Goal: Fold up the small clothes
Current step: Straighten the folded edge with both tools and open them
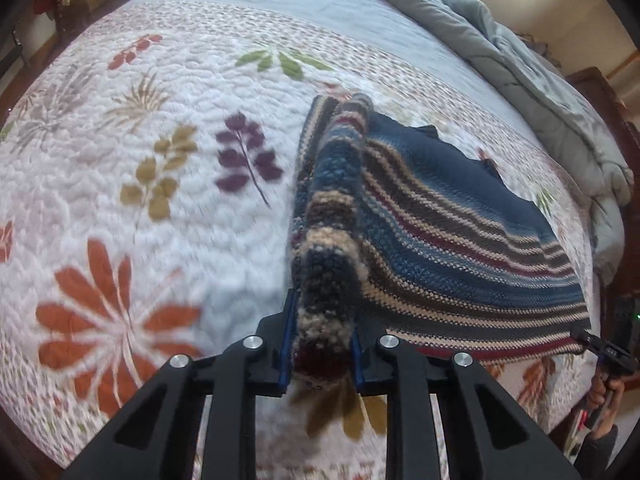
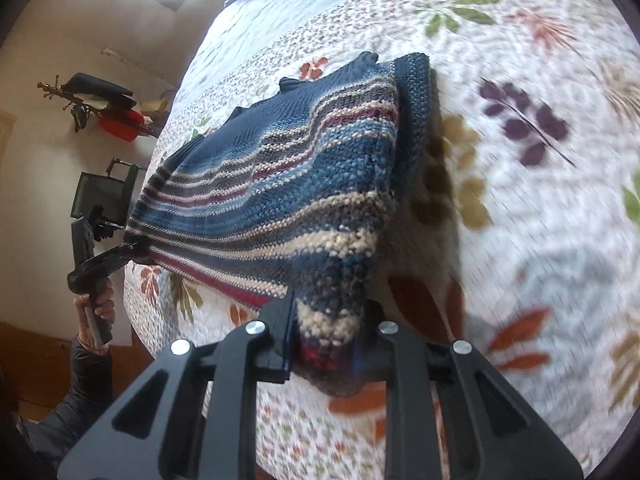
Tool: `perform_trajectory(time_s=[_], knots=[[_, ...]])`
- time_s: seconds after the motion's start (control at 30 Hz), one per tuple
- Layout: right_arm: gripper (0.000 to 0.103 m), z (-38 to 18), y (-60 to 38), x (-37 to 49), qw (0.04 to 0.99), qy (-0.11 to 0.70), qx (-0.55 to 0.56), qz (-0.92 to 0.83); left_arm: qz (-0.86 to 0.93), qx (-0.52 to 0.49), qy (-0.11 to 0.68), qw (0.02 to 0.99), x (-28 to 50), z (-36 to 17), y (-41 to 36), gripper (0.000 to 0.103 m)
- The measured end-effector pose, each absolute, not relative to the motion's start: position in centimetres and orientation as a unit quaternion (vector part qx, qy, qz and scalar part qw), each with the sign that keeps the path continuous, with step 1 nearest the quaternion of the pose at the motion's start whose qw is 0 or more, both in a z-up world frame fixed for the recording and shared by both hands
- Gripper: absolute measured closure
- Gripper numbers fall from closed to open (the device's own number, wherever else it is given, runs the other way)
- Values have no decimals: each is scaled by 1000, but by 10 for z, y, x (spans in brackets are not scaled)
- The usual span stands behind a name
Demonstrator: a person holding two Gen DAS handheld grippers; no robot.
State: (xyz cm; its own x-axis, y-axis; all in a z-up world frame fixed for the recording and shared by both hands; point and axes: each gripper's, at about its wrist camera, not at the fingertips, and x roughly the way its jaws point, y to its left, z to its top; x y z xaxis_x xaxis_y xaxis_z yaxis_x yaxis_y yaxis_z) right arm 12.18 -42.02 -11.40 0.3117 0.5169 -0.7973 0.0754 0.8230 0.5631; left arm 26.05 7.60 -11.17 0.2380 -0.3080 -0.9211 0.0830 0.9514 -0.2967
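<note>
Each hand-held gripper, left (image 1: 324, 344) and right (image 2: 328, 344), had clamped nearly shut on a hem corner of the sweater (image 1: 440, 216), its far part toward twelve o'clock on the bed (image 1: 160, 80), likely for folding the hem over.

A home bedroom: a wide bed under a white quilted bedspread (image 1: 168, 92) with leaf and flower prints, a grey duvet (image 1: 532, 76) bunched at its head, things hung on wall hooks (image 2: 100, 104).

No legible text or labels
</note>
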Motion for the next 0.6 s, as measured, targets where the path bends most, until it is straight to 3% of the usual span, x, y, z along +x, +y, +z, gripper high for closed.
perform_trajectory(time_s=[0.37, 0.6], knots=[[83, -111, -424, 9, 766, 591, 227, 112, -141, -36, 616, 774, 150, -122, 60, 81], [82, -139, -421, -17, 766, 596, 223, 85, -117, -6, 621, 775, 132, -150, 54, 80]])
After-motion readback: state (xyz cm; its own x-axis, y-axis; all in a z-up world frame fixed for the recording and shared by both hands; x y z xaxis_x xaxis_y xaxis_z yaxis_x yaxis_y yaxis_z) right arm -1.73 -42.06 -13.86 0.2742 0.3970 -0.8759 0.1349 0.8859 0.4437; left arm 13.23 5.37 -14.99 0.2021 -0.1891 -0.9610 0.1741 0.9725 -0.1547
